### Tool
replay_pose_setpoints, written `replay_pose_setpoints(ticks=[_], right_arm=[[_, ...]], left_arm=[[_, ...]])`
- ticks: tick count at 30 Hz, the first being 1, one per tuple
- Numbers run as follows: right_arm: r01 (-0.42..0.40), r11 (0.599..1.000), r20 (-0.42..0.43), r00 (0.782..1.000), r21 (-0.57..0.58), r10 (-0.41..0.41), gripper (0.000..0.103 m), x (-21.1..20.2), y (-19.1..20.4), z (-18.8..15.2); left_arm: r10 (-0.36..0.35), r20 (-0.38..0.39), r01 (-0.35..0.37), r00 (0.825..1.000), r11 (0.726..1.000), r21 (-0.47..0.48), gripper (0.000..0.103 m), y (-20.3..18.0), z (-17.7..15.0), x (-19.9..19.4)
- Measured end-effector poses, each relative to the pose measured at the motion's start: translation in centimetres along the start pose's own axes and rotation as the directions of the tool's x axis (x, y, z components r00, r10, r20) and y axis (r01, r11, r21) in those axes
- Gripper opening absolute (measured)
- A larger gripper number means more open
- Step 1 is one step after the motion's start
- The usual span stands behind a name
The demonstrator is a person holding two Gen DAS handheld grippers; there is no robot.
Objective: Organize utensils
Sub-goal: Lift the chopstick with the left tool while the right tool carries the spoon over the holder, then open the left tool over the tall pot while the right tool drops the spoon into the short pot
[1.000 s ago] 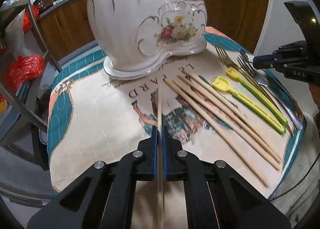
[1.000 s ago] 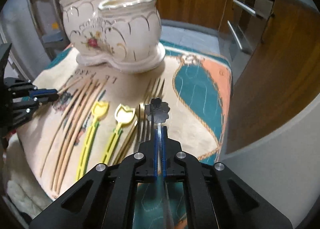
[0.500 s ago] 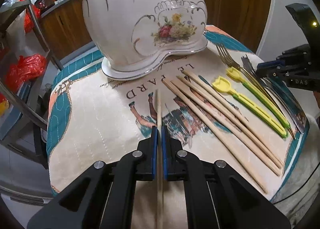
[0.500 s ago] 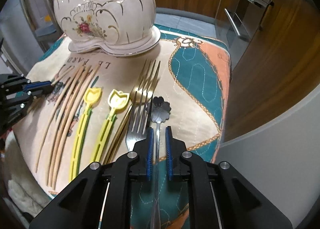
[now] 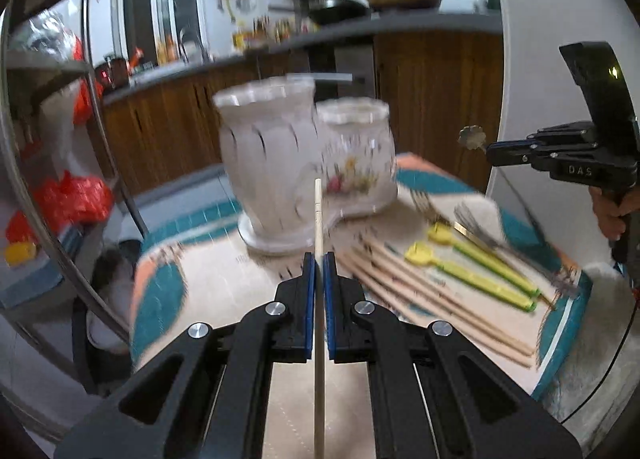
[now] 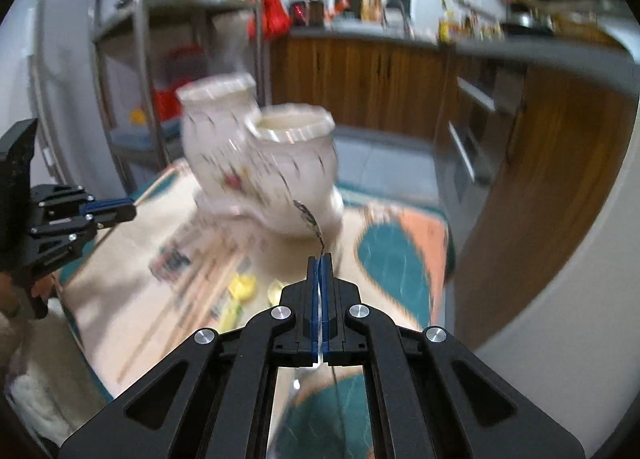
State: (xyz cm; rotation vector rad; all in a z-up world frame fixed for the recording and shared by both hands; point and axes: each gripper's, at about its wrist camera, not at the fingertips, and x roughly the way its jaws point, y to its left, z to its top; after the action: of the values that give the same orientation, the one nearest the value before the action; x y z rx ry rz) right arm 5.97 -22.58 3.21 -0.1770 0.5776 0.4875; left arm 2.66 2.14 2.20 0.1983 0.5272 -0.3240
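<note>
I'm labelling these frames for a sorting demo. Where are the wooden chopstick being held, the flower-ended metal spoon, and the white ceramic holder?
Wooden chopstick point(image 5: 319, 215): left wrist view, upper shaft.
Flower-ended metal spoon point(image 5: 472, 137): left wrist view, flower end.
White ceramic double-pot holder point(image 6: 294, 163): right wrist view, front pot's wall.

Both views motion-blurred. Double ceramic holder point(image 5: 304, 175) smeared: floral print & gold lines unreadable; same in right wrist view point(image 6: 260, 163). Cloth lettering illegible. Forks point(image 5: 472, 227) at 3 o'clock streaky, tines can't be counted. Chopstick point(image 5: 319, 299) runs off frame at 6 o'clock, rear end unseen. Spoon point(image 6: 308, 219) handle hidden betw. pads, then lost in glare at 6. Hand point(image 5: 612, 211) cut off at 3 o'clock edge. Counter clutter at 12 too blurred to ID.
</note>
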Motion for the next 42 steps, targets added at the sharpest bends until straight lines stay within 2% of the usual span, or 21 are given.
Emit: replay_pose_setpoints(ticks=[3,7,12,18,22,25,31,35,42], right_arm=[[-0.017,1.0,0.078,0.997,-0.018,0.019,0.002,-0.7,0.5,1.1],[-0.029,0.999,0.159,0.987,-0.013,0.031,0.002,-1.0,0.8,2.6],[-0.047,0.999,0.257,0.965,0.014,0.042,0.002,-1.0,1.0,6.2],[-0.091,0.995,0.343,0.937,0.045,0.071,0.002,-0.5,0.6,11.8],[-0.12,0.988,0.399,0.914,0.094,0.073,0.002,0.6,-0.5,14.3],[-0.125,0.983,0.409,0.91,0.131,0.062,0.002,2.1,-1.3,15.0],[-0.151,0.972,0.426,0.902,0.178,0.062,0.002,4.8,-2.1,14.9],[-0.164,0.968,0.396,0.915,0.188,0.078,0.002,6.5,-2.3,14.0],[-0.158,0.967,0.314,0.945,0.199,0.09,0.002,8.7,-2.2,11.9]], left_arm=[[0.005,0.065,-0.004,0.998,1.0,-0.011,0.004,0.1,1.0,-1.2],[-0.011,0.161,0.019,0.987,0.998,-0.053,0.004,1.0,3.2,-2.8],[-0.01,0.271,0.037,0.962,0.995,-0.093,0.004,2.5,7.9,-3.2],[0.014,0.36,0.047,0.933,0.986,-0.161,0.004,4.9,15.0,-0.8],[0.05,0.411,0.025,0.91,0.984,-0.174,0.004,5.3,17.7,1.0],[0.078,0.437,0.004,0.896,0.983,-0.183,0.004,5.3,18.7,2.8],[0.105,0.414,-0.019,0.904,0.978,-0.206,0.004,5.9,18.5,7.1],[0.112,0.415,-0.028,0.903,0.979,-0.203,0.004,6.0,17.2,7.5],[0.096,0.366,-0.022,0.926,0.979,-0.201,0.004,6.3,14.2,7.0]])
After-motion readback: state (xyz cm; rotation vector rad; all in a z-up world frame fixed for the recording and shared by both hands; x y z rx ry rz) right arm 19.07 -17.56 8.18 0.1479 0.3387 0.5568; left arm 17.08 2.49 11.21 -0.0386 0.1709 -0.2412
